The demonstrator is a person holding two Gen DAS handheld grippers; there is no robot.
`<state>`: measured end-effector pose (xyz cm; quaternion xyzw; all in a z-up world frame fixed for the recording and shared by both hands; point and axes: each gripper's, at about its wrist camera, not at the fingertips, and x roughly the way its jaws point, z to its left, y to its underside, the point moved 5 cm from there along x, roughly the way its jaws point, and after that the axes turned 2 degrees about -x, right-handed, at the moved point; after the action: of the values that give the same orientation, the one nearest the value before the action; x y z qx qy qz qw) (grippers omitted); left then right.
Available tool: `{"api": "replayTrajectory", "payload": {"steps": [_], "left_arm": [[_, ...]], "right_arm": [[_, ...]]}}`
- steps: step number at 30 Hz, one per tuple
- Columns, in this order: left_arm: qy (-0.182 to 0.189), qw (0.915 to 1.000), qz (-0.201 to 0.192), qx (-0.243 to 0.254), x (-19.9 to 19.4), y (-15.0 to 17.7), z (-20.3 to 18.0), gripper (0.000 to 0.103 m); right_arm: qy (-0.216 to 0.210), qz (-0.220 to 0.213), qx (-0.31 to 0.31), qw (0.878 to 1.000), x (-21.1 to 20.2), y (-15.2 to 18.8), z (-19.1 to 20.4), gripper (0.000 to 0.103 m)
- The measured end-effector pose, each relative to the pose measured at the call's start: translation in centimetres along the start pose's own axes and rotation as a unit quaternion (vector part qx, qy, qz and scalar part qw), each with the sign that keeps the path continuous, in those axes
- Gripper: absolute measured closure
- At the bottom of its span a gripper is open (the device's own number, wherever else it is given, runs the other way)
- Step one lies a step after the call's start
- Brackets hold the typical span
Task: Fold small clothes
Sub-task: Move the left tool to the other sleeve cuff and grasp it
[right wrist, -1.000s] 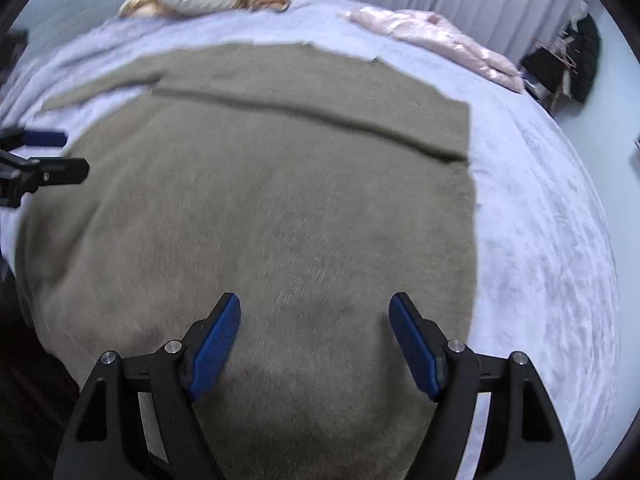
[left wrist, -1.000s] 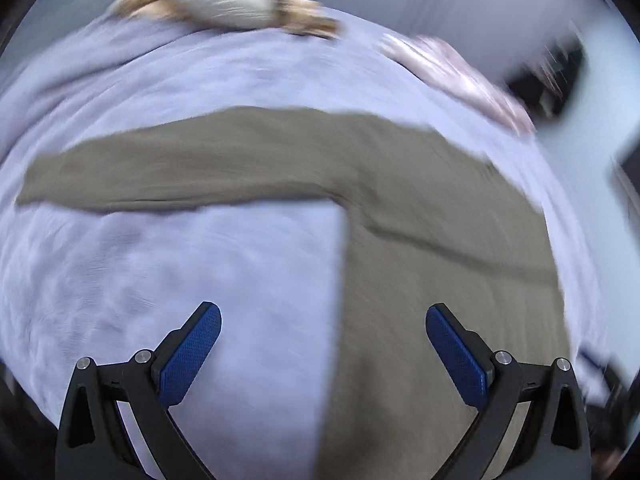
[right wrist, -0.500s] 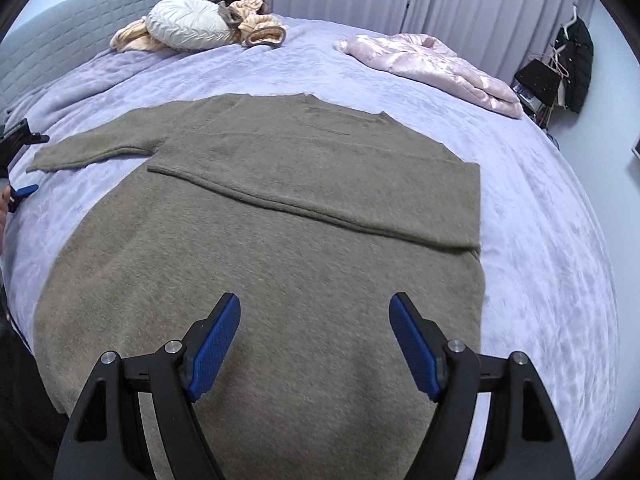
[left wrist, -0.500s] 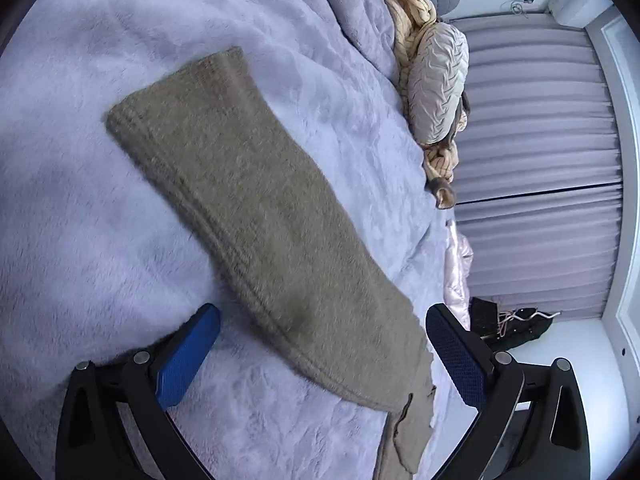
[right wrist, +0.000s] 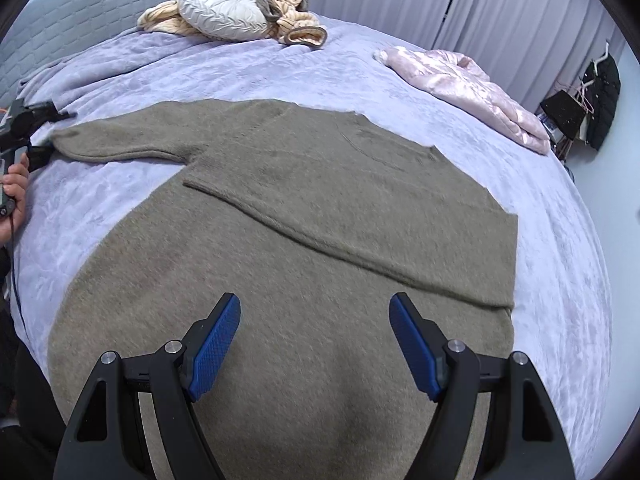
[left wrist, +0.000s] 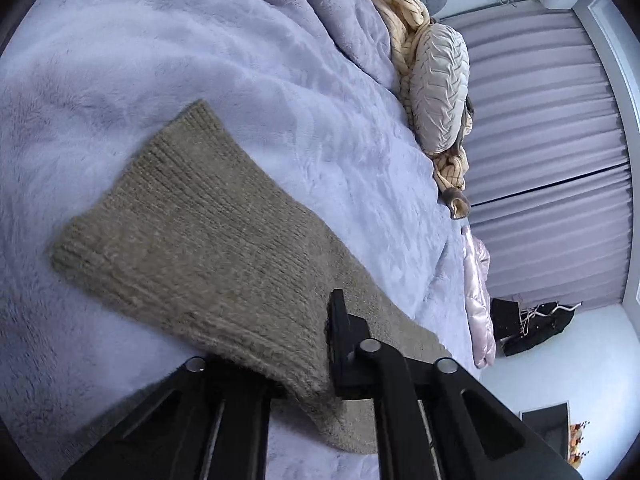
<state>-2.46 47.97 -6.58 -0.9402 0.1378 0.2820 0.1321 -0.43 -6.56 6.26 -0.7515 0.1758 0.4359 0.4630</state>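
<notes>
Knitted olive-brown fabric is filling the left wrist view: the sweater sleeve [left wrist: 188,240] is lying flat on the lavender bed cover [left wrist: 200,52], its ribbed cuff [left wrist: 132,184] pointing away from you. Your left tool [left wrist: 316,384] is clamped shut on the near edge of the sleeve, with the knit bunching up between the black fingers. You are gripping only a thin edge of a loose, stretchy knit, so a fast lift is likely to pull the fabric out of the jaws or stretch the sleeve out of shape. The plush cover is also offering friction, so dragging instead of lifting is likely to wrinkle the sleeve as it travels.

Moving to the right wrist view, the sweater [right wrist: 304,216] is lying spread on the bed, with the opposite sleeve already folded across the chest and the left sleeve extending outward toward your left hand [right wrist: 14,188]. Your right tool [right wrist: 316,344] is hovering over the lower body with its blue pads [right wrist: 216,344] standing wide apart and holding nothing. With nothing pinning the body, pulling the left sleeve across is likely to shift the whole garment and disturb the fold already laid. The pink jacket [right wrist: 468,84] and the cushion [right wrist: 224,12] are lying well apart from the work area and are posing no obstruction.
</notes>
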Motion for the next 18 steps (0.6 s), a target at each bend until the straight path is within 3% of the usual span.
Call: {"api": "replayTrajectory", "payload": {"steps": [5,10,14,18], "left_arm": [[-0.02,0.9985,-0.027,0.043,-1.9,-0.2,-1.5,0.095],[-0.055,0.9908,-0.049,0.114,-3.3,0.4,-4.5,0.095],[-0.073,0.9842,-0.055,0.152,-3.9,0.6,-6.6,0.095],[-0.065,0.9822,-0.059,0.166,-4.6,0.0,-8.7,0.095]], "right_arm": [[-0.011,-0.01,-0.01,1.0,2.1,-5.6,0.9,0.023],[-0.06,0.022,0.065,0.996,8.2,-13.5,1.5,0.023],[-0.03,0.065,0.117,0.99,14.3,-17.7,1.8,0.023],[0.006,0.107,0.12,0.987,18.4,-18.9,4.4,0.023]]}}
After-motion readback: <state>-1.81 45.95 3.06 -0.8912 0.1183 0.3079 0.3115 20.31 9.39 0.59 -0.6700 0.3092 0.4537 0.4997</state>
